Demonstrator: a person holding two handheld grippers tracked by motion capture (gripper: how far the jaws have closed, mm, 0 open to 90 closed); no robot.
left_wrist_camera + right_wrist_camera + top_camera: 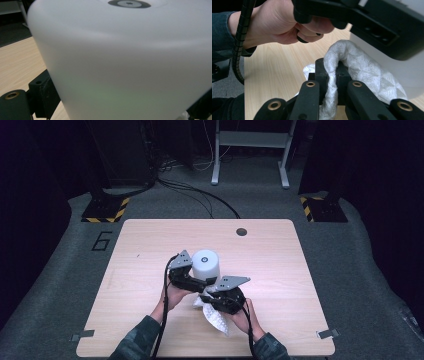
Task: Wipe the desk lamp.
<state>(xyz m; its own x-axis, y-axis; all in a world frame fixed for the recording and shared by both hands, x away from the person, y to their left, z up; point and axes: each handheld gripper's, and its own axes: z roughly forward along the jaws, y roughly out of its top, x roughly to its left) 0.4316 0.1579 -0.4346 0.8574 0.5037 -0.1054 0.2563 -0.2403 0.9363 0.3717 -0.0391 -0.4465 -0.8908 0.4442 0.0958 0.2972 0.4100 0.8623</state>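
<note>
Quilted white paper sheet pinched in right tongs.

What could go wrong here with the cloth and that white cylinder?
The right gripper pinches only a narrow fold of the white cloth, so it might slip free under a pull. The white cylinder stands upright between the left gripper jaws; a sideways tug could tip it. The grippers sit very close and may knock together.
</note>
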